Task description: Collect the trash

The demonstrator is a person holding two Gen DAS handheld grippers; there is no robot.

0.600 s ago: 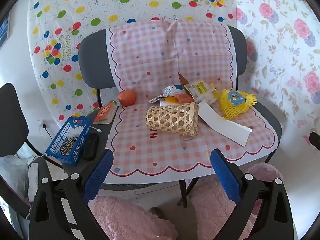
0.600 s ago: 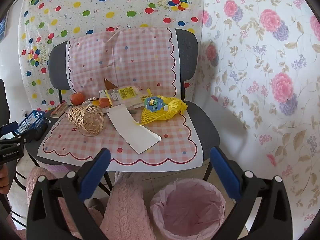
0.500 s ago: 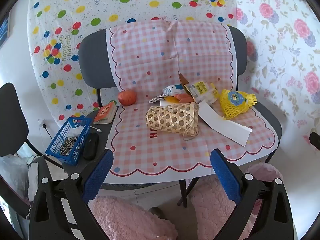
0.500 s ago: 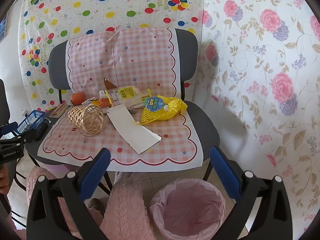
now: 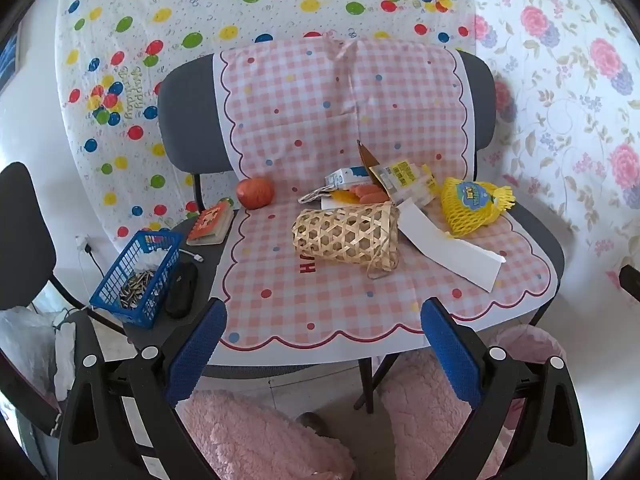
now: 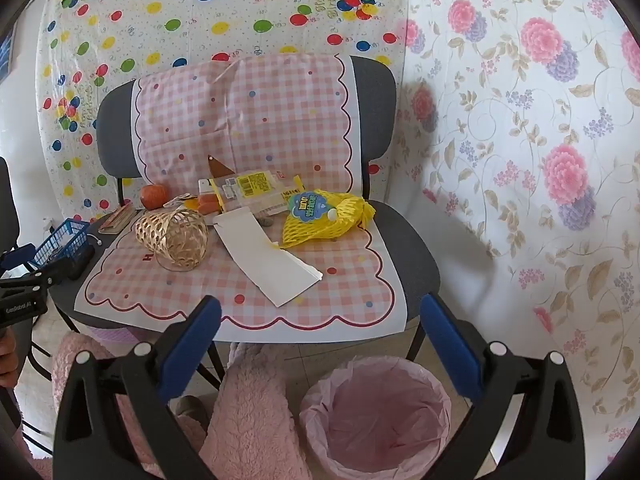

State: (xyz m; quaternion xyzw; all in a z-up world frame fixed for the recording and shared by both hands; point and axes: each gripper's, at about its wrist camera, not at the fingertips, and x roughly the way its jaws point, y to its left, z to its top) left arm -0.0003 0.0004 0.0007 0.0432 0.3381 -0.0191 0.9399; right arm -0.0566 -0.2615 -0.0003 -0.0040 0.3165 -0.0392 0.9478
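Observation:
On a chair seat covered with a pink checked cloth [image 5: 320, 300] lie a folded white paper [image 5: 452, 248] [image 6: 268, 256], a yellow net bag [image 5: 472, 204] [image 6: 324, 216], a yellow-labelled clear wrapper [image 5: 404, 178] [image 6: 252, 192], a small white carton [image 5: 346, 176] and a tipped woven basket [image 5: 348, 236] [image 6: 176, 240]. A pink-lined bin [image 6: 376, 412] stands on the floor below the seat's front right. My left gripper [image 5: 322, 352] is open and empty, short of the seat's front edge. My right gripper [image 6: 320, 348] is open and empty, above the bin's near side.
An orange fruit [image 5: 255, 193] sits at the seat's back left. A blue basket [image 5: 136, 276], a black case [image 5: 182, 290] and a booklet [image 5: 210, 220] rest on a dark side surface at left. Pink fuzzy fabric [image 6: 256, 412] lies below. Floral wall is at right.

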